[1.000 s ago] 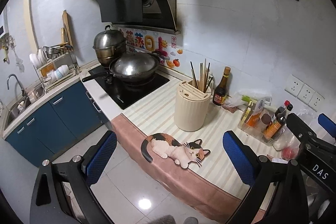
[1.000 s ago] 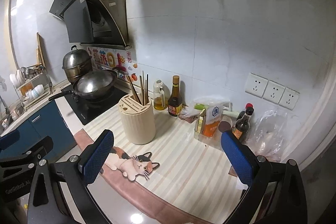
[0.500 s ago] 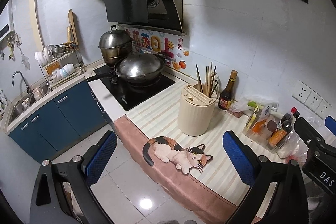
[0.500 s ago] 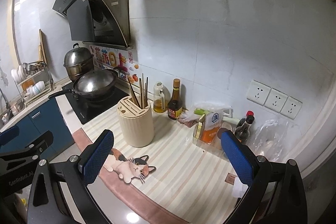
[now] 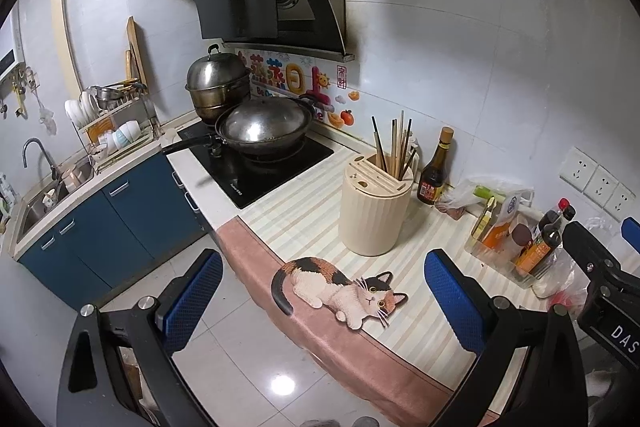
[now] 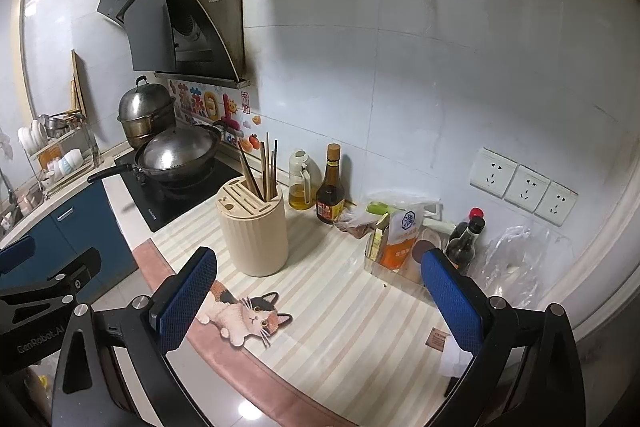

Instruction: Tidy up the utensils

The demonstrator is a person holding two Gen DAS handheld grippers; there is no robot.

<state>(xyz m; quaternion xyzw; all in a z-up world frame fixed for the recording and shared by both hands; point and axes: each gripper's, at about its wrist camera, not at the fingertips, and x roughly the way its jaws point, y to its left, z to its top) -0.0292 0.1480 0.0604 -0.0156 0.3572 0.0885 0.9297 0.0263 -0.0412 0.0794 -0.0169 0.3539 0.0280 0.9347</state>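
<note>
Above counter — both grippers agape

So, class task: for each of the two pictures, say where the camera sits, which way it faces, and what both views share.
Left wrist: sits on the left tongs, over the floor, facing the counter and wok; the right tongs' frame shows at right.
Right wrist: sits on the right tongs, facing the tiled wall and wall sockets; the left tongs' frame shows at left.
Shared: the utensil holder with chopsticks, and the cat mat.
</note>
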